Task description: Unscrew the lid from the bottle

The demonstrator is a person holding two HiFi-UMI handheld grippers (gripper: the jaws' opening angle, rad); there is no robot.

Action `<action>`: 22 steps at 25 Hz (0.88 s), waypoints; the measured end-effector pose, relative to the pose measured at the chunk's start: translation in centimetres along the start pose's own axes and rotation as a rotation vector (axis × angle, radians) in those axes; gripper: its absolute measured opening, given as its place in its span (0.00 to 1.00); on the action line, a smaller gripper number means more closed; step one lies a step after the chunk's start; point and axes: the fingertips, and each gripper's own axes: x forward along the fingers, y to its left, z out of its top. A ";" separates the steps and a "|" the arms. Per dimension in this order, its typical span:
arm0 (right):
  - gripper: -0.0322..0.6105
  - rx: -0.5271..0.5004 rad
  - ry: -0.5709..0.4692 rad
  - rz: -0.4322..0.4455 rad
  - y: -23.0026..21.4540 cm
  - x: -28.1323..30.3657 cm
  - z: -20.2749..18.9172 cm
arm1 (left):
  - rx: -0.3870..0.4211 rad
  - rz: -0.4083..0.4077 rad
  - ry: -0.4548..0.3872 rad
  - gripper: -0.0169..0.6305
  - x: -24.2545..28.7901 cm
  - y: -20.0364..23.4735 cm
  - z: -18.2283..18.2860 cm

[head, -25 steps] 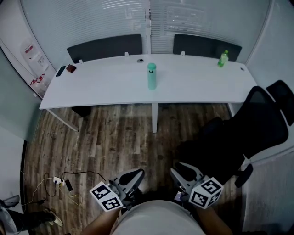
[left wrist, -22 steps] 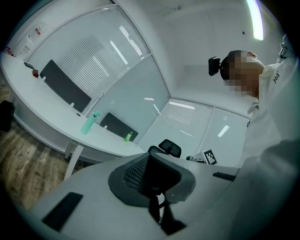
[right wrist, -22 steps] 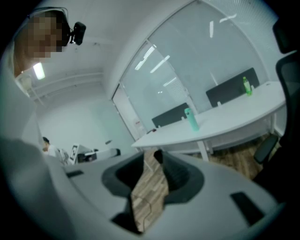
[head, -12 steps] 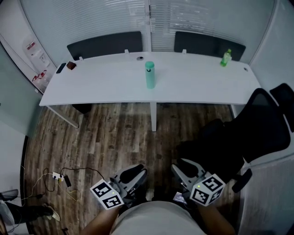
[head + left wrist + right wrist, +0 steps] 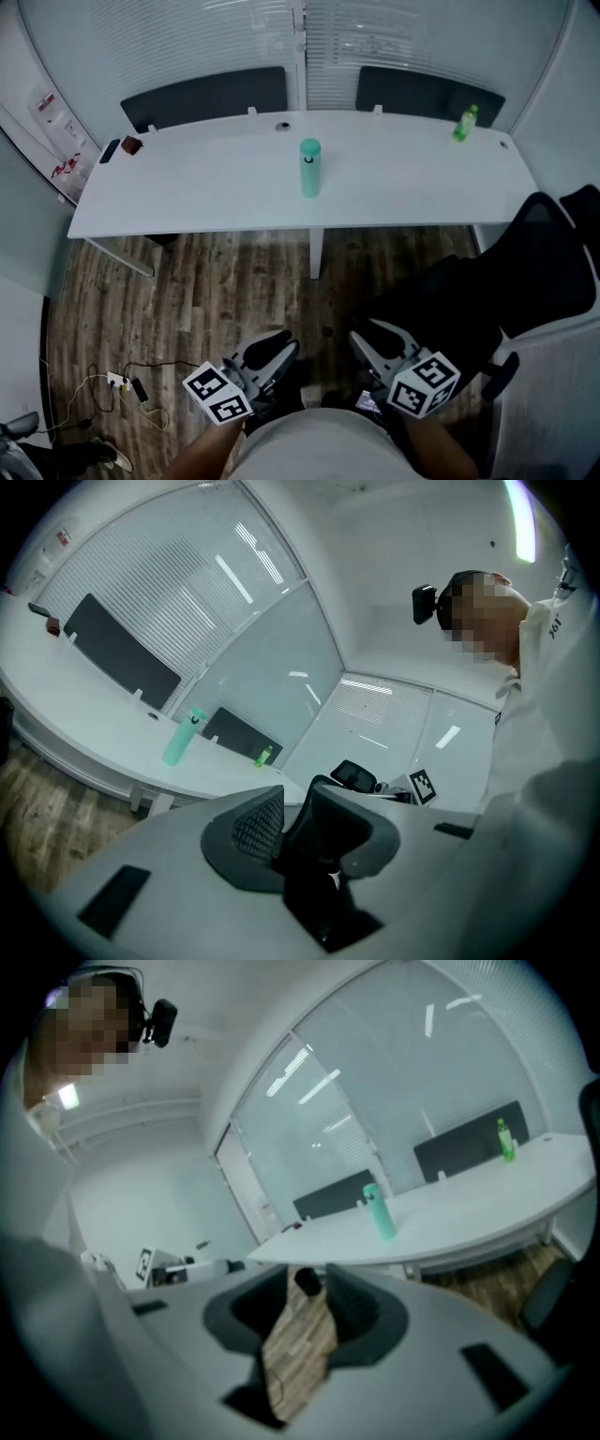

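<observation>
Black office chair point(image 5: 530, 281) beside long white table point(image 5: 187, 192)

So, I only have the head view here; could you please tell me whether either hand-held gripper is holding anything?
Observer: The right hand-held gripper is empty. Its jaws stand apart, and the wooden floor shows through the gap.
Operator: Thank you, and the left one?
Observer: The left hand-held gripper holds nothing either. Its jaws are opening, with nothing between them.
</observation>
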 end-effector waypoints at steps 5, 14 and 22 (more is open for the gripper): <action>0.24 0.007 -0.011 -0.042 -0.2 5.7 2.8 | -0.007 -0.049 0.042 0.17 1.0 4.8 3.3; 0.24 0.023 -0.044 -0.105 -0.4 13.1 6.0 | -0.028 -0.098 0.077 0.17 1.3 12.0 7.7; 0.24 0.018 -0.030 -0.130 -1.6 16.6 7.9 | -0.048 -0.099 0.078 0.17 2.0 15.7 9.7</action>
